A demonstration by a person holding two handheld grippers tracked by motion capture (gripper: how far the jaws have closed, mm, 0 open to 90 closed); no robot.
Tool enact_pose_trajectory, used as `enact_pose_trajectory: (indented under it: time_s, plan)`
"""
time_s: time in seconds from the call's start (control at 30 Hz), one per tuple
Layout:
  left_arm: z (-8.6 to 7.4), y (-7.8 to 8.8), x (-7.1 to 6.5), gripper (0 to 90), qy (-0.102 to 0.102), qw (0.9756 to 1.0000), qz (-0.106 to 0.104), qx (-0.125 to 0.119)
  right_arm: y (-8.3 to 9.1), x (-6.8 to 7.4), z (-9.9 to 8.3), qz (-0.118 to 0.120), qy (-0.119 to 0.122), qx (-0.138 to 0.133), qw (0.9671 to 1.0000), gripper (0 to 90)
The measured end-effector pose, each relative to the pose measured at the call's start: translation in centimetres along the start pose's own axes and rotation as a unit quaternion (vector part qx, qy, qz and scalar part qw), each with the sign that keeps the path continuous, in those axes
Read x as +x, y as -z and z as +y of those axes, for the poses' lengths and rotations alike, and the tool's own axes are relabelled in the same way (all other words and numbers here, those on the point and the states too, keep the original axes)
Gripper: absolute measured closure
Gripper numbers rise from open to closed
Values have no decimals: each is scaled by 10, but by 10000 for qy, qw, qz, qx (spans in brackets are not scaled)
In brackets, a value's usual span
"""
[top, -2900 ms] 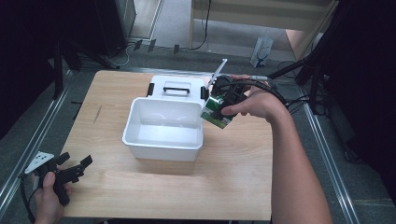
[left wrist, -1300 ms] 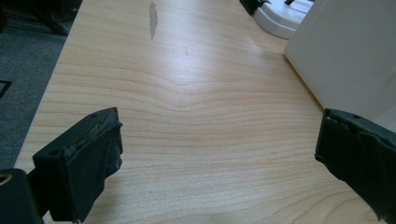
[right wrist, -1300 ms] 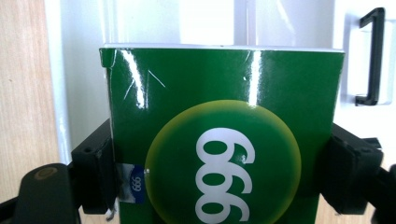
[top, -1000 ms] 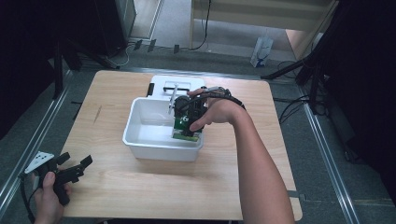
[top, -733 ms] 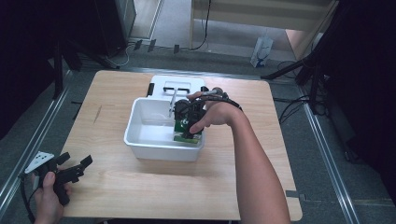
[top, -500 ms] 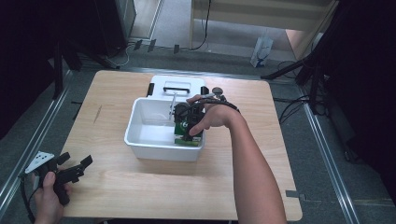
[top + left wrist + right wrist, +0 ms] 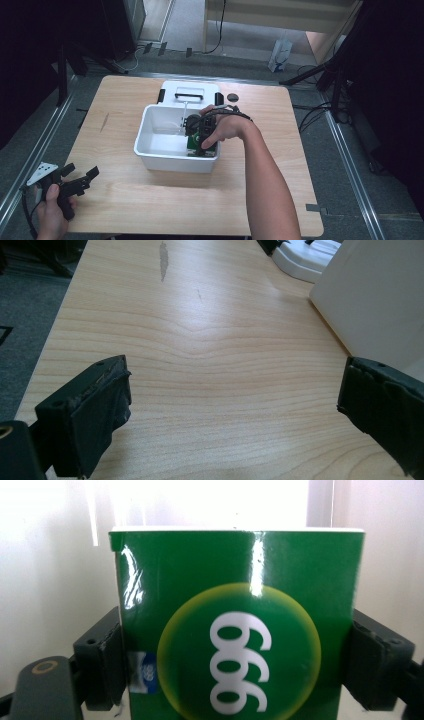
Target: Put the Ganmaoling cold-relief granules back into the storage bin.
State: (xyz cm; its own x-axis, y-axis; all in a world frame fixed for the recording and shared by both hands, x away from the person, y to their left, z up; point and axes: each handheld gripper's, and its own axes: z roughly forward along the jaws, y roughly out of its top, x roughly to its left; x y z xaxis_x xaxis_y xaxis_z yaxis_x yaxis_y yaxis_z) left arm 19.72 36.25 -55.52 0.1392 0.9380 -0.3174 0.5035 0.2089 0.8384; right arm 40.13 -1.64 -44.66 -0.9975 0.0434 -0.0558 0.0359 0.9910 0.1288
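Scene: a person works at a wooden counter (image 7: 250, 200) with a two-jaw tool in each hand; a white plastic bin (image 7: 150, 150) stands near the middle, its lid (image 7: 200, 86) lying flat just behind it.
Green box: a glossy green carton (image 7: 240, 645) with a yellow circle and white digits, down inside the bin at its right end, close to the right wall (image 7: 199, 145).
Right tool: the right tool (image 7: 200, 137) reaches down into the bin with the carton between its jaws, one black pad (image 7: 102, 667) at each narrow side. The jaws have just been opening a little; they sit right at the carton's edges, and whether they press on it cannot be told.
Left tool: the left tool (image 7: 82, 177) rests near the front left corner of the counter, well apart from the bin, jaws spread wide with bare wood between them (image 7: 235, 420).
Handling: likely light, thin cardboard that would dent under a hard squeeze; the shiny film probably makes it slippery.
Where to grip: across the two narrow sides around mid-height, as the pads sit now, with gentle pressure.
Other: a small dark round object (image 7: 232, 97) lies on the counter beside the lid.
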Motion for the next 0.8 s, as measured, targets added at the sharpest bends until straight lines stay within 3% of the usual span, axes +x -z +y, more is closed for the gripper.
enact_pose_trajectory:
  time_s: [0.23,0.6,0.8]
  plan:
    - [0,0,0,12,-6,10000,9,-7,16,-7,-2,-139,-361,-259,9989,109]
    - [0,0,0,12,-13,10000,8,-8,53,-4,-9,-692,-561,-716,9934,87]
    - [0,-1,0,12,-18,10000,8,5,72,0,-19,-771,-718,-893,9904,23]
